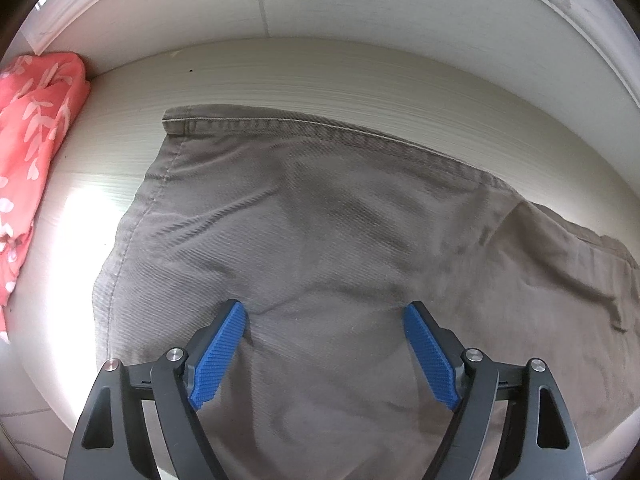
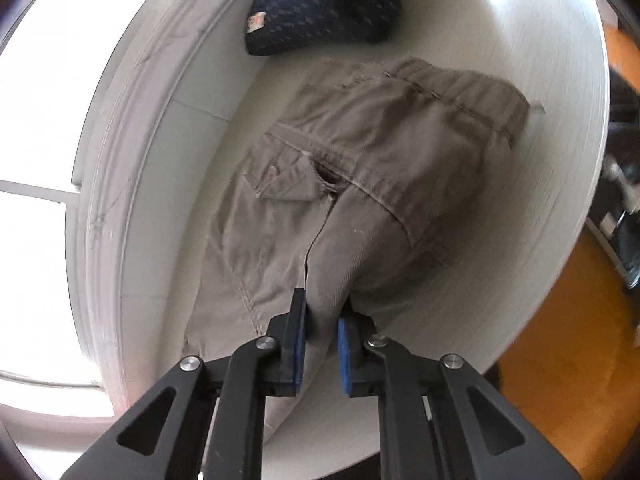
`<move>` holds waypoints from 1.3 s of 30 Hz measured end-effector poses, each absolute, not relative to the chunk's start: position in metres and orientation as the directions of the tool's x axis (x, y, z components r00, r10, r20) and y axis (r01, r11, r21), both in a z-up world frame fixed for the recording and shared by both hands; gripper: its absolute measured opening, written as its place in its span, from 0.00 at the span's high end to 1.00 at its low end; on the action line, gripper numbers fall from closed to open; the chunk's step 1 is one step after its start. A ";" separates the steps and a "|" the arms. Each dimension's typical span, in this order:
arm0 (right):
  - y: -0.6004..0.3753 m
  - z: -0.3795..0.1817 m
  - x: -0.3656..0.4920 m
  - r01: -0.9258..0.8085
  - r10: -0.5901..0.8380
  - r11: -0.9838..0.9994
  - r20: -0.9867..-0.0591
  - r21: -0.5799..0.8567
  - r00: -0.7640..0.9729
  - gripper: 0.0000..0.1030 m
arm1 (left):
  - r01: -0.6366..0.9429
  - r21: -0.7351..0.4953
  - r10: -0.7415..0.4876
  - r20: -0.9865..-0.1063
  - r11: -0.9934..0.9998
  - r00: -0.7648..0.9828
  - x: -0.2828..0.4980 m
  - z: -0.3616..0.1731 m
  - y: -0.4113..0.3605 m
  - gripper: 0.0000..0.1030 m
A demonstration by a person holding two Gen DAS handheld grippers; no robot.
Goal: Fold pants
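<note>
Grey-brown pants lie on a white table. In the left wrist view a leg with its hem toward the far edge is spread flat. My left gripper is open, its blue pads resting on or just above the cloth, holding nothing. In the right wrist view the pants show their waistband and back pocket at the far end. My right gripper is shut on a raised fold of the pants near the crotch seam, lifting it off the table.
A folded pink patterned cloth lies at the table's left end. A dark blue folded garment lies beyond the waistband. A white window frame runs along the table's far side. Orange floor shows past the table edge.
</note>
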State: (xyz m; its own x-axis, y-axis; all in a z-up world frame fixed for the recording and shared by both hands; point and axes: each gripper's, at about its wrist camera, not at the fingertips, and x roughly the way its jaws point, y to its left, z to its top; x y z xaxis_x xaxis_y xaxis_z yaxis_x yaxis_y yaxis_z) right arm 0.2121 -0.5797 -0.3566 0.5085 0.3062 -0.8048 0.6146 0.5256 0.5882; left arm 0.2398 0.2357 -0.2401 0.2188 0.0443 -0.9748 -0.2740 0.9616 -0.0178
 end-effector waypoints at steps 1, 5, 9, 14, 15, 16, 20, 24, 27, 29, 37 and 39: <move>-0.576 -0.347 0.227 0.615 0.284 0.577 -0.838 0.538 0.466 0.91 | -0.272 -0.020 0.041 -0.975 0.962 0.218 0.240 -0.240 0.236 0.19; -0.556 -0.365 0.270 0.642 0.247 0.640 -0.904 0.422 0.349 0.91 | -0.257 -0.029 0.029 -0.975 0.966 0.221 0.240 -0.238 0.240 0.19; -0.567 -0.388 0.260 0.651 0.307 0.558 -0.857 0.515 0.415 0.85 | -0.245 -0.046 0.012 -0.974 0.968 0.228 0.239 -0.236 0.245 0.20; -0.602 -0.365 0.229 0.693 0.162 0.537 -0.865 0.480 0.474 0.60 | -0.208 -0.024 0.024 -0.973 0.978 0.229 0.238 -0.239 0.244 0.19; -0.614 -0.366 0.227 0.719 0.118 0.521 -0.874 0.459 0.472 0.59 | -0.206 -0.026 0.023 -0.973 0.978 0.229 0.238 -0.240 0.245 0.19; -0.622 -0.369 0.228 0.733 0.101 0.509 -0.877 0.451 0.470 0.59 | -0.206 -0.025 0.023 -0.973 0.978 0.230 0.239 -0.240 0.246 0.19; -0.642 -0.388 0.248 0.753 0.074 0.536 -0.910 0.382 0.408 0.70 | -0.223 -0.016 0.040 -0.969 0.975 0.242 0.238 -0.240 0.250 0.19; -0.628 -0.392 0.278 0.759 -0.031 0.610 -0.949 0.230 0.313 0.76 | -0.272 -0.022 0.050 -0.966 0.962 0.254 0.237 -0.238 0.258 0.21; -0.614 -0.391 0.283 0.728 -0.111 0.668 -0.947 0.154 0.302 0.77 | -0.271 -0.028 0.045 -0.965 0.962 0.259 0.237 -0.239 0.262 0.21; -0.596 -0.383 0.281 0.701 -0.159 0.706 -0.944 0.097 0.290 0.78 | -0.260 -0.021 0.048 -0.965 0.965 0.259 0.239 -0.240 0.264 0.21; -0.555 -0.317 0.234 0.651 -0.291 0.757 -0.865 0.054 0.410 0.74 | -0.274 0.051 0.129 -0.952 0.961 0.278 0.229 -0.228 0.250 0.22; -0.525 -0.294 0.229 0.575 -0.244 0.809 -0.818 0.125 0.521 0.74 | -0.290 0.025 0.124 -0.938 0.957 0.325 0.218 -0.215 0.242 0.21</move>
State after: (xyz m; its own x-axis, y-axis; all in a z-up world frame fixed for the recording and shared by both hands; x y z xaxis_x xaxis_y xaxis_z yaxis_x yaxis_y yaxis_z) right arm 0.2290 -0.5252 -0.2942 0.5209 -0.2440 -0.8180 0.5747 0.8088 0.1247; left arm 0.2183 0.2425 -0.2150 0.3252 0.1236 -0.9375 -0.2904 0.9566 0.0254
